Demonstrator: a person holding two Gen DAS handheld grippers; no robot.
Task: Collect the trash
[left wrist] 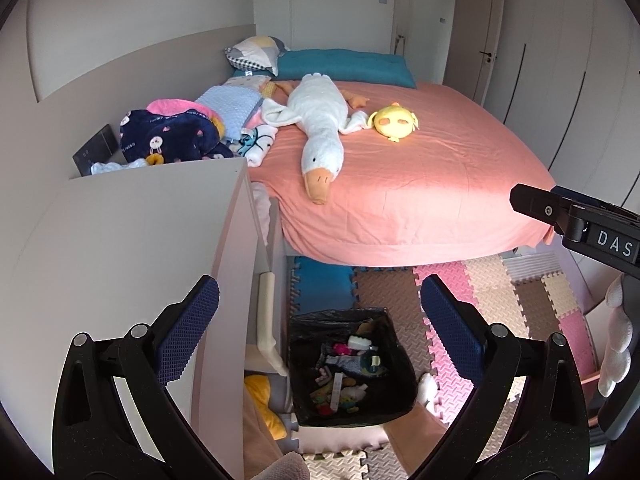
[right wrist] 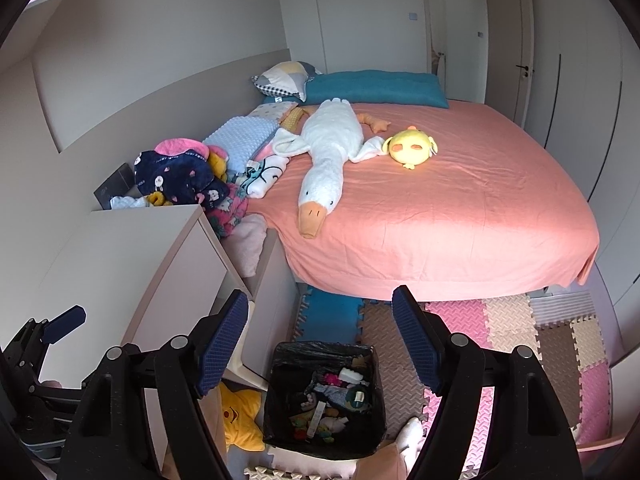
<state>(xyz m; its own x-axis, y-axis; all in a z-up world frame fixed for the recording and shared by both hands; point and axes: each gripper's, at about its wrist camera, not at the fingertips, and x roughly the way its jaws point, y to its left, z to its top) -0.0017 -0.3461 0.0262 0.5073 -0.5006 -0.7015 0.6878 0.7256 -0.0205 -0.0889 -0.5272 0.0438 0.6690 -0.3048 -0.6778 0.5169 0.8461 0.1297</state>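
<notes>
Trash bin [left wrist: 352, 368], black-lined, stands on the foam floor mats [left wrist: 472, 292] just off the foot corner of the bed [left wrist: 400, 200]. Inside it: mixed small litter [left wrist: 344, 376], colourful scraps and wrappers.

Left gripper [left wrist: 320, 316] hangs above the bin, jaws spread wide, nothing between the blue pads. Right gripper [right wrist: 320, 344] likewise above the bin, jaws apart, nothing held.

Beside the bin, toward the wall: pale cabinet [left wrist: 140, 240]. At the bin's near corner, a foot in a white sock [left wrist: 426, 388]. A yellow star cushion [right wrist: 240, 420] lies on the floor touching the bin's cabinet side.

Beyond the bin, on the bed: white goose plush [left wrist: 320, 128], yellow round plush [left wrist: 394, 122].
</notes>
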